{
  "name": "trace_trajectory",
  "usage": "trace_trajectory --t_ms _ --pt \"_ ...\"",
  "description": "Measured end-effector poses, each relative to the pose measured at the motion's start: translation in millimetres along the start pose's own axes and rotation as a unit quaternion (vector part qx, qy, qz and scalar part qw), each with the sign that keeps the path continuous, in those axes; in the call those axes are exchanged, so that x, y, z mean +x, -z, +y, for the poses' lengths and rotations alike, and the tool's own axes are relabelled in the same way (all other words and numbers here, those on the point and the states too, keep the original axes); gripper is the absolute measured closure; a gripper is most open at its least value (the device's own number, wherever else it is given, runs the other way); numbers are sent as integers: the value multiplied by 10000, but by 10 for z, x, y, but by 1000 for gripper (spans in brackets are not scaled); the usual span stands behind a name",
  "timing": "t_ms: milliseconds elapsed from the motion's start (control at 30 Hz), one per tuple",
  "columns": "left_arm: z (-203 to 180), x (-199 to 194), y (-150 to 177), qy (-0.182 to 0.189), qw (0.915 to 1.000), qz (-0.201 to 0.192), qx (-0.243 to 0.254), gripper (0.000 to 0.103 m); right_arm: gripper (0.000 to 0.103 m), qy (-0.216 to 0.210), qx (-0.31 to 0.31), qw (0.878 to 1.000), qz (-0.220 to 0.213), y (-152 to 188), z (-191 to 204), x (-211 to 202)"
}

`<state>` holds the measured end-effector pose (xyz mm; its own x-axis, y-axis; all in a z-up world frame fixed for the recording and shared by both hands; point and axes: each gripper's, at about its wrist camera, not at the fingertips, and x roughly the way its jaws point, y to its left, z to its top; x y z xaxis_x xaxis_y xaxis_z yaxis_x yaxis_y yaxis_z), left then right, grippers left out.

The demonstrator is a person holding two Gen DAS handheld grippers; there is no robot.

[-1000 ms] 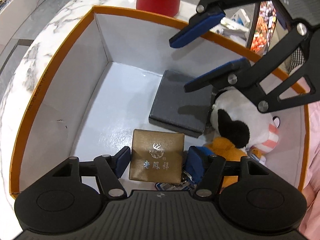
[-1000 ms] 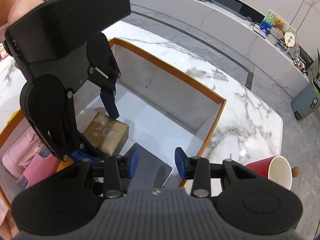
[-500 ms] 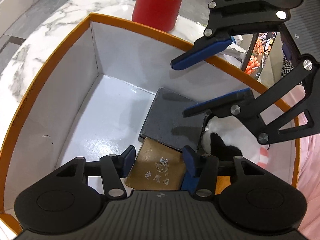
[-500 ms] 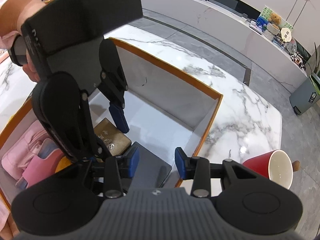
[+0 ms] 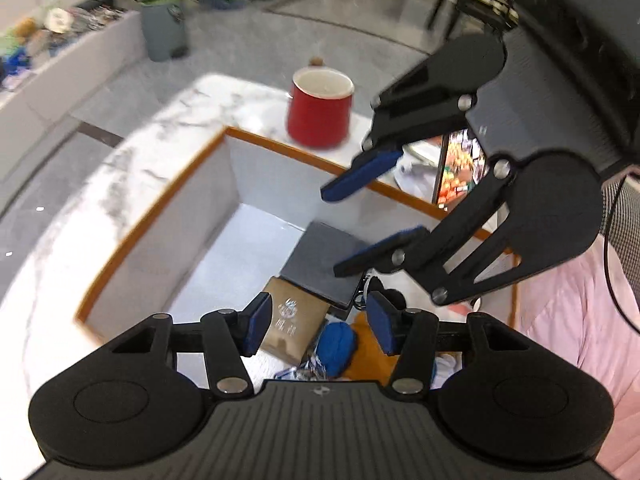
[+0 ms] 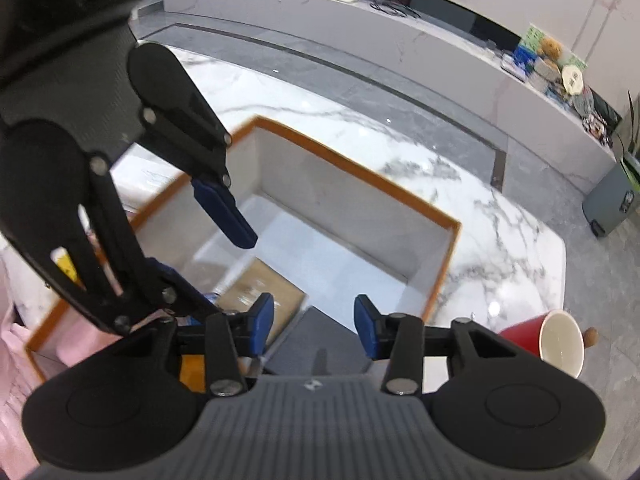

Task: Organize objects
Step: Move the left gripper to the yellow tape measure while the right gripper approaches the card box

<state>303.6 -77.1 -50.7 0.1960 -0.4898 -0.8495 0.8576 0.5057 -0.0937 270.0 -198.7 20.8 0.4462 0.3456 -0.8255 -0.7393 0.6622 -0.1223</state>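
A white carton with an orange rim (image 5: pixel 188 188) (image 6: pixel 356 166) holds a dark grey flat box (image 5: pixel 320 264) (image 6: pixel 320 340), a small brown gift box (image 5: pixel 294 320) (image 6: pixel 260 292), a blue pouch (image 5: pixel 336 344) and a partly hidden plush toy (image 5: pixel 370 356). My left gripper (image 5: pixel 318 328) hovers open above the brown box, well clear of it and holding nothing. My right gripper (image 6: pixel 314 330) (image 5: pixel 360 216) hangs over the grey box. Its jaws are opening and nothing is between them.
A red mug (image 5: pixel 320 116) (image 6: pixel 560 344) stands on the marble table (image 5: pixel 100 200) just outside the carton's far wall. A person's pink sleeve (image 5: pixel 572 320) is at the right. The carton's left half shows bare white floor.
My left gripper narrowed around the brown box, then rose and pulled back without it; the box stays on the carton floor. My right gripper rose slightly and its jaws widened.
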Motion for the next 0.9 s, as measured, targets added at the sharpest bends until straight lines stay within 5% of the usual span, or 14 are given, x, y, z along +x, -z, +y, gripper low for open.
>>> trace_trajectory --t_ms 233,600,900 --pt "-250 -479 325 -651 9973 -185 -273 41 57 -308 -71 9993 -210 -137 473 -215" --pt "-428 -999 1502 -1048 9843 -251 -1398 35 57 -1263 -653 9895 -277 -255 1508 -39" --pt "-439 -656 1910 -1111 9900 45 -868 28 57 -1370 -1369 9804 354 -237 2015 447"
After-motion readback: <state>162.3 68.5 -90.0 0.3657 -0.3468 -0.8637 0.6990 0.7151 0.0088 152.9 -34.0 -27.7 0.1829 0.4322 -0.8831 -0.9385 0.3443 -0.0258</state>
